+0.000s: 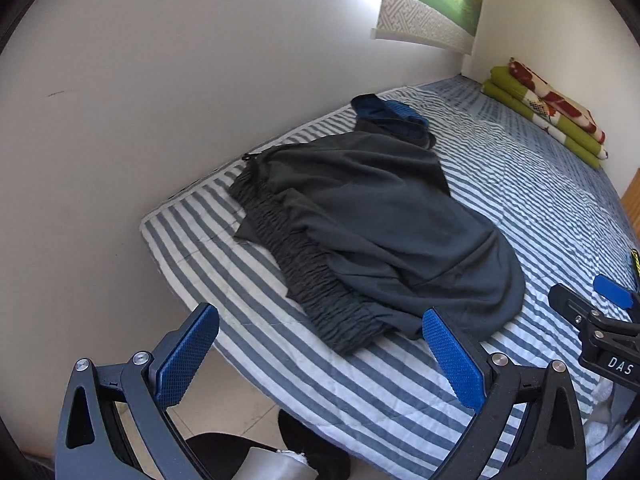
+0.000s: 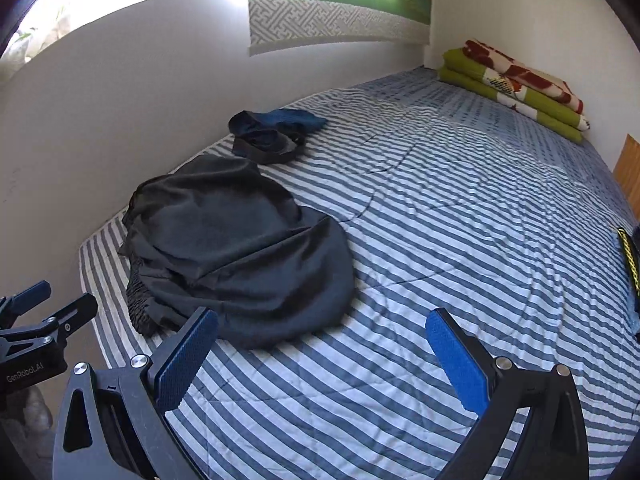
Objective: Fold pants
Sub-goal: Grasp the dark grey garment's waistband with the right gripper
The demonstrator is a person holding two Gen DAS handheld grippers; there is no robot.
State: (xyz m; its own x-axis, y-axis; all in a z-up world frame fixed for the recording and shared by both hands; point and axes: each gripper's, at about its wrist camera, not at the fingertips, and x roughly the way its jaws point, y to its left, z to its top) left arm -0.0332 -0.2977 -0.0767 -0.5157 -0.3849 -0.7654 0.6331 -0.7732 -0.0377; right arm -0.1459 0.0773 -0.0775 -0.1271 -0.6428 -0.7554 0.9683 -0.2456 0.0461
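A bed under a blue-and-white striped quilt (image 2: 460, 216) fills both views. Near its left edge, by the wall, lies a crumpled pair of dark grey fabric pants (image 1: 372, 232), long axis running away from the tongs, elastic waistband nearest. The left tongs (image 1: 320, 354) hover just before the waistband, jaws wide and empty; the right tongs (image 2: 322, 354), equally wide, sit further right.

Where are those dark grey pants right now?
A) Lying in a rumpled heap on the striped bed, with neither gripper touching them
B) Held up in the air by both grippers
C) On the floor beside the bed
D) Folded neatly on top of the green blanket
A: the pants lie bunched on the striped bed, while the left gripper and right gripper both hang open and apart from the cloth.
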